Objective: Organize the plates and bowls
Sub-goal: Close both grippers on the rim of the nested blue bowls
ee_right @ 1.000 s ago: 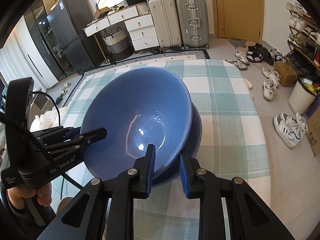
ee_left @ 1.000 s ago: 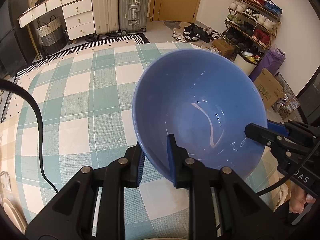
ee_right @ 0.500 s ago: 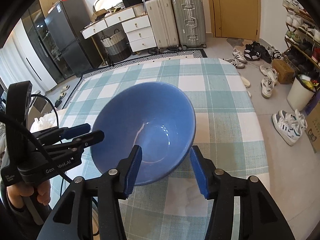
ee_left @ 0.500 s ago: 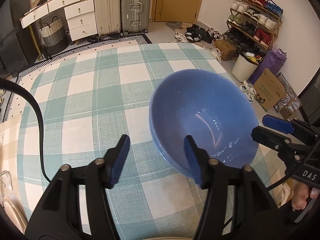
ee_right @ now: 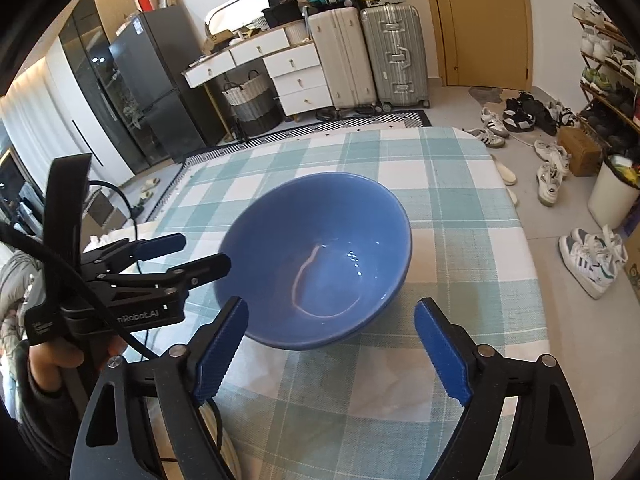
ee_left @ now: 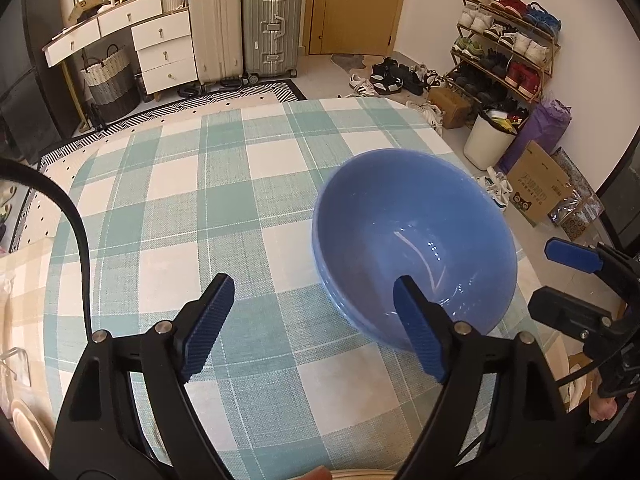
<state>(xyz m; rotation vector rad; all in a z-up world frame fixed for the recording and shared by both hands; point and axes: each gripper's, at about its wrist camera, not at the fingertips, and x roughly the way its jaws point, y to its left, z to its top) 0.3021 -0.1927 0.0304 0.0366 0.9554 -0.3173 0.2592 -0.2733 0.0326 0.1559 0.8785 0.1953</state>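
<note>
Blue bowls, nested into one stack (ee_left: 416,240), stand on the checked tablecloth (ee_left: 192,216); the stack also shows in the right wrist view (ee_right: 316,260). My left gripper (ee_left: 316,328) is open and empty, just in front of the stack's near rim. My right gripper (ee_right: 330,352) is open and empty, its jaws wide apart in front of the stack. Each gripper shows in the other's view: the right one (ee_left: 576,280) at the right, the left one (ee_right: 192,252) at the left, both beside the stack.
A pale plate's rim (ee_left: 24,420) shows at the table's near left corner. Beyond the table are suitcases (ee_left: 244,20), a white dresser (ee_left: 160,44), a shoe rack (ee_left: 508,48) and a bin (ee_left: 490,140). Shoes (ee_right: 592,256) lie on the floor at the right.
Both grippers let go of the bowl rims, opened wide and drew back. The upper bowl settled into the lower one and the stack now rests on the table.
</note>
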